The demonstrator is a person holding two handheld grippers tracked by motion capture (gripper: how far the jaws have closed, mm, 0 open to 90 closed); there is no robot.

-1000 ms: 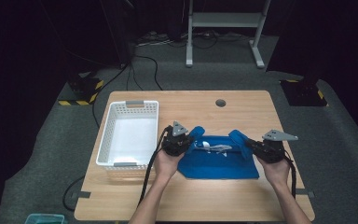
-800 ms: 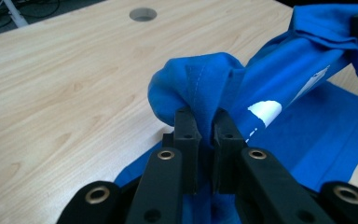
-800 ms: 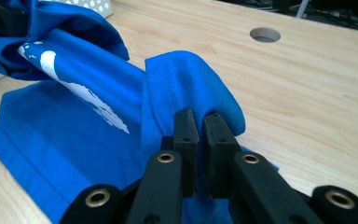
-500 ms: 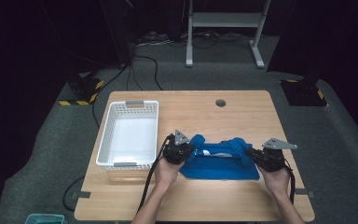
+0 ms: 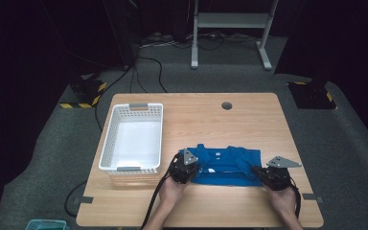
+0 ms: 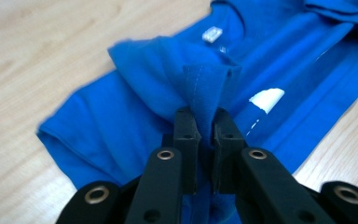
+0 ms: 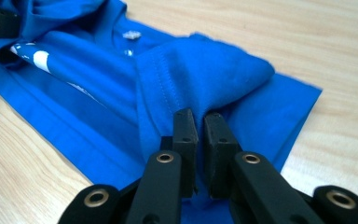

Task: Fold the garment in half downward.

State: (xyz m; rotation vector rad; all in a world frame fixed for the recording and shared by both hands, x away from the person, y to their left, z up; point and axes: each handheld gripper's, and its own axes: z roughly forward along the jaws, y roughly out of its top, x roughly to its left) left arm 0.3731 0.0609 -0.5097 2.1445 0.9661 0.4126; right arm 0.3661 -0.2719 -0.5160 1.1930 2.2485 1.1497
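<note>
- Left gripper view shows the left gripper (image 6: 204, 140) with its two black jaws pinched tight on a stitched fold of the blue cotton T-shirt (image 6: 135, 116), the hem standing up between them.
- Right gripper view shows the right gripper (image 7: 200, 140) clamped the same way on a bunched fold at the shirt's other end.
- From the high view, each hand holds its tool low at one near corner of the shirt, left gripper (image 5: 186, 168) and right gripper (image 5: 268, 173) well apart, the cloth stretched in a flat band between them.
- The shirt lies on the light wooden table (image 5: 249, 211), toward its near edge, just right of the white slotted plastic basket (image 5: 106, 143), which sits apart from it.
- Judged from this, a fold is in hand: the gathered edge is being laid down onto the garment.
- Next move likely calls for setting both folds flat and level, then letting go together so the crease stays straight.
</note>
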